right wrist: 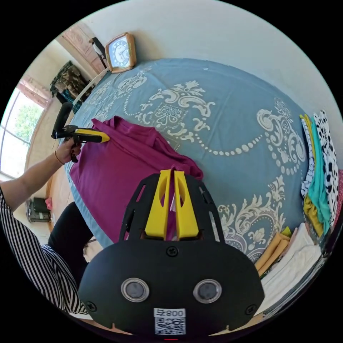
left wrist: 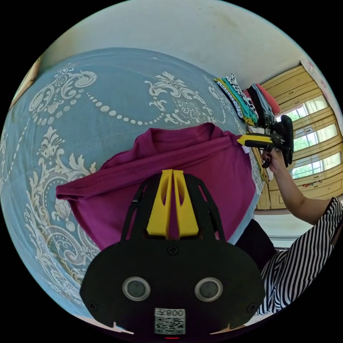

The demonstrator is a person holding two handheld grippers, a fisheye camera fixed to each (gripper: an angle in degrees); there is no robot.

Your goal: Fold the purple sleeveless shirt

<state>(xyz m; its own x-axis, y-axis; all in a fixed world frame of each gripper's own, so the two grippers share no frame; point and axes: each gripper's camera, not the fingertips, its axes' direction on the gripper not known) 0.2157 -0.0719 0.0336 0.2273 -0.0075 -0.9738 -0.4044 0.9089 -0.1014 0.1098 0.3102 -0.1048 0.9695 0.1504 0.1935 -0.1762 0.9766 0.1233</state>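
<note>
Shirt: the purple sleeveless shirt (left wrist: 200, 160) is lying on the bed (left wrist: 107, 107), on its blue patterned cover, near the edge where the person is standing; its far part is being held up off the cover, with a fold sagging between the two holds.
Left gripper: the left gripper (left wrist: 173, 175) is gripping one upper corner of the shirt, its yellow fingers (left wrist: 160, 203) pressed together with purple cloth showing between them; in the right gripper view it (right wrist: 103, 137) is sitting at the shirt's far corner.
Right gripper: the right gripper (right wrist: 170, 175) is clamping the other upper corner, fingers (right wrist: 159, 207) closed on cloth and what looks like a white tag; in the left gripper view it (left wrist: 241, 141) is pinching the shirt's edge.
Step in hand: judging by the two corner grips, the shirt is being spread or carried into its first fold.
Next move: it is likely calling for both grippers travelling together, keeping the edge taut, and laying it down evenly before letting go.
Surroundings: stacked folded clothes (right wrist: 318, 168) are sitting at the bed's side, well apart from the shirt.
</note>
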